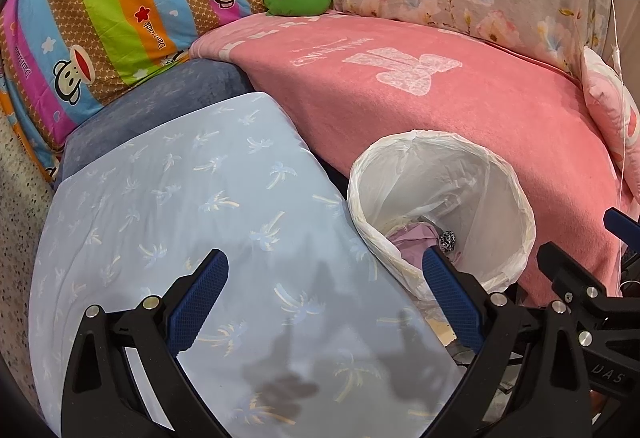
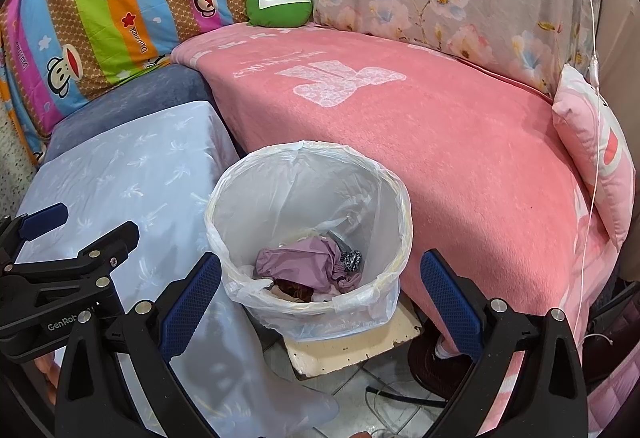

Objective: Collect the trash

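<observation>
With both the left gripper (image 1: 326,292) and right gripper (image 2: 320,292) spread wide and empty, whoever continues should seek further litter, since crumpled purple trash (image 2: 304,266) already lies inside the white-lined round bin (image 2: 240,193).

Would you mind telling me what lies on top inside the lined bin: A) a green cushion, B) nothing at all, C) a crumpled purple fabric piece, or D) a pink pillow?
C: the right wrist view shows crumpled purple fabric lying in the bin, on top of other scraps.
</observation>
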